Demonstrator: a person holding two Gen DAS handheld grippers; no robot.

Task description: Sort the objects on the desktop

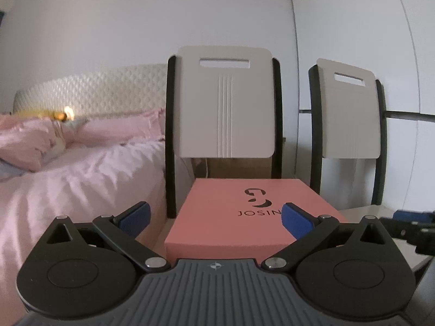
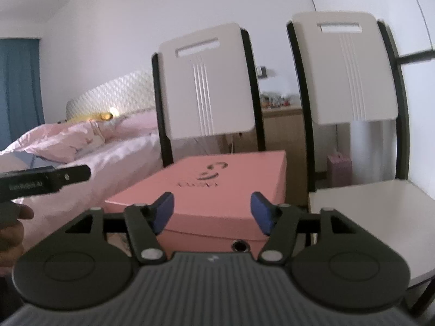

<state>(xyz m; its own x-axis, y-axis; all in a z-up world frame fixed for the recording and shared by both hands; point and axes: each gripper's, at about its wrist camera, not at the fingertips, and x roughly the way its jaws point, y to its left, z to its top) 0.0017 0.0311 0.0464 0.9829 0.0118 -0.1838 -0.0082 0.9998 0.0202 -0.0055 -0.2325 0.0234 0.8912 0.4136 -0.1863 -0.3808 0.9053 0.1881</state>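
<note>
A pink box [image 1: 239, 214] with a dark "JOSIN" logo on its lid lies on a chair seat, close in front of both grippers. It also shows in the right wrist view [image 2: 217, 190], with a round hole in its front wall. My left gripper [image 1: 214, 218] is open and empty, its blue pads spread over the box's near edge. My right gripper [image 2: 212, 212] is open and empty, just above the box's near corner. The left gripper shows as a dark bar at the left of the right wrist view [image 2: 46, 180].
Two white chairs with black frames stand side by side, the left one [image 1: 225, 103] under the box, the right one [image 2: 345, 70] with a bare white seat [image 2: 380, 217]. A bed with pink bedding [image 1: 76, 179] is to the left. A wooden nightstand [image 2: 282, 127] is behind.
</note>
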